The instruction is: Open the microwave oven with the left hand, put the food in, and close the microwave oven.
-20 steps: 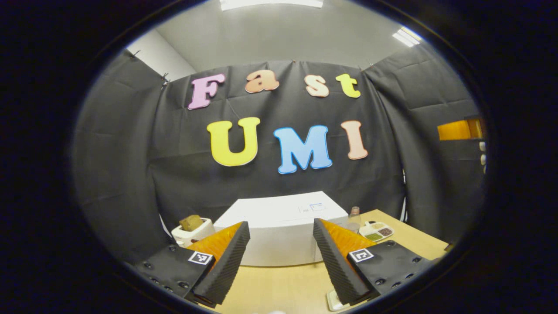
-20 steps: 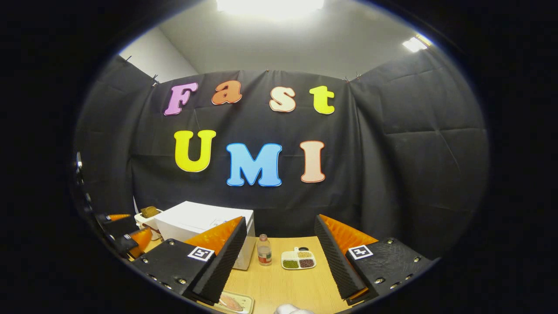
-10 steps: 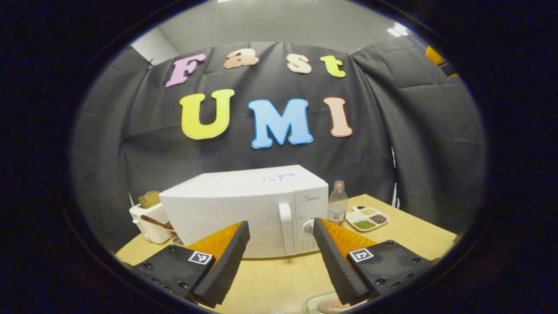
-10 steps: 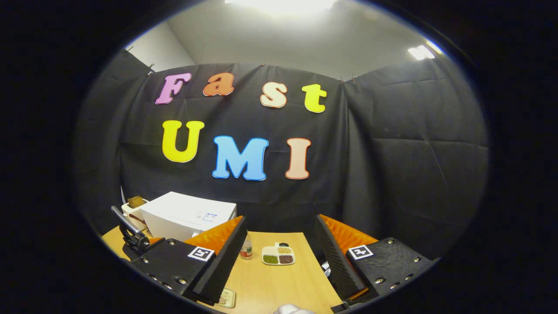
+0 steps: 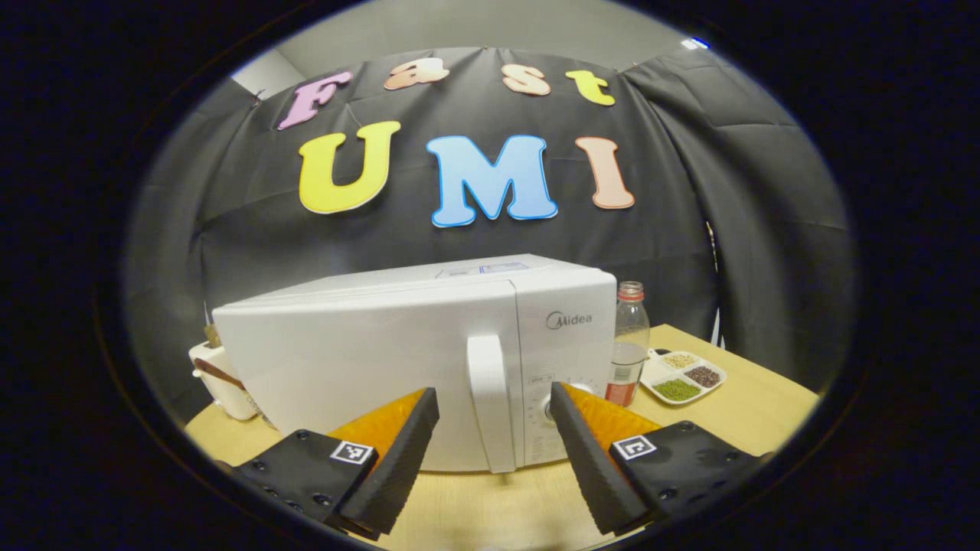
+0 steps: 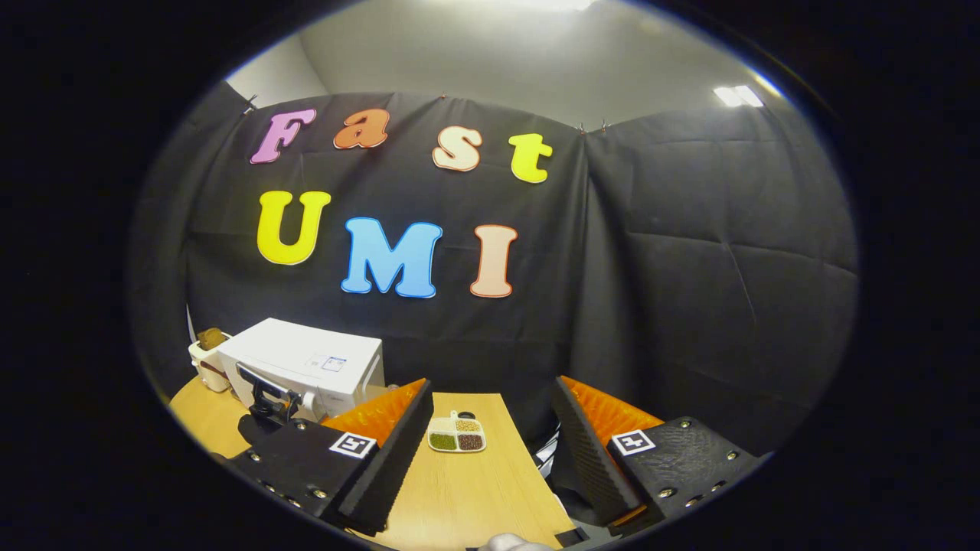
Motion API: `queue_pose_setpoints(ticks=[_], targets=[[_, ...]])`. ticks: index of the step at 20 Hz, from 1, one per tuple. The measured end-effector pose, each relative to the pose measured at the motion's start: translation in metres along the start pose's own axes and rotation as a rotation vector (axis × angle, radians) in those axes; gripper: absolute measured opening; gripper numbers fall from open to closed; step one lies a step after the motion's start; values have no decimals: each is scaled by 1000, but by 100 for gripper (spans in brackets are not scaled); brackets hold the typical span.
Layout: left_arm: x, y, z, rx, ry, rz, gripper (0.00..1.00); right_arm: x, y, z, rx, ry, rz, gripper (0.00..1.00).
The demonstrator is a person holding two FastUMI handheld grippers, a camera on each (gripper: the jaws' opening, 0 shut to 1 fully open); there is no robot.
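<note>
Table point(image 5: 735, 417): light wood, seen in both views.
Bottle point(image 5: 629, 344): clear plastic with a red cap, stood upright toward the table's back edge.
Divided dish point(image 5: 681, 376): white, laid near the back right of the table, just beside the bottle; green, dark and pale grains are held in separate compartments.
Toaster point(image 5: 218, 379): white, placed at the table's left edge; something brown is seen in its top in the right gripper view.

The white microwave oven point(image 5: 413, 360) carries the brand word "Midea" with a round logo on its control panel, above the dial; small print beside the dial is too fine to read; a sticker on its top is illegible; square coded markers sit on the left tongs point(image 5: 494, 459) and the right tongs point(image 6: 490, 459), the latter's resembling a "4".
</note>
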State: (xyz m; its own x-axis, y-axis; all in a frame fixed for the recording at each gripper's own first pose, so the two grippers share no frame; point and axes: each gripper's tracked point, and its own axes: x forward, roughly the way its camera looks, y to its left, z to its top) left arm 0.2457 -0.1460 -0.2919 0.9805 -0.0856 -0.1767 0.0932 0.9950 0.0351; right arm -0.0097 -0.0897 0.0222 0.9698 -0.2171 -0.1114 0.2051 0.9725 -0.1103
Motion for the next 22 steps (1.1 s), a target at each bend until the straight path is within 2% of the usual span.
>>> queue_pose_setpoints(ticks=[4,5,6,9,10,12,13,14,16,17,18,19,22], targets=[[14,0,-6,-12,3,6,100,7,-1,-5,-11,8,-15,96],[18,1,-7,-10,6,12,95,10,0,-7,-14,11,-15,96],[21,4,-7,-12,9,11,100,12,0,-7,-17,13,-18,96],[23,14,-8,-21,10,46,89,16,2,-11,-6,19,-21,96],[25,13,-11,-27,9,45,80,17,4,-12,-4,23,-21,96],[25,-4,-20,-61,40,-28,60,18,7,-18,-2,36,-13,96],[19,-2,-21,-57,51,-27,48,19,7,-19,-3,39,-12,94],[26,-2,-20,-61,43,-31,35,18,8,-20,1,40,-9,96],[24,-2,-19,-97,48,-52,29,18,13,-25,5,49,0,96],[24,-1,-22,-104,59,-64,30,17,15,-28,5,55,2,96],[25,-2,-22,-103,60,-69,25,17,17,-29,7,58,7,96],[23,-1,-24,-99,74,-71,24,17,19,-30,10,62,12,96],[23,0,-22,-101,99,-68,14,16,23,-30,16,64,20,96]])
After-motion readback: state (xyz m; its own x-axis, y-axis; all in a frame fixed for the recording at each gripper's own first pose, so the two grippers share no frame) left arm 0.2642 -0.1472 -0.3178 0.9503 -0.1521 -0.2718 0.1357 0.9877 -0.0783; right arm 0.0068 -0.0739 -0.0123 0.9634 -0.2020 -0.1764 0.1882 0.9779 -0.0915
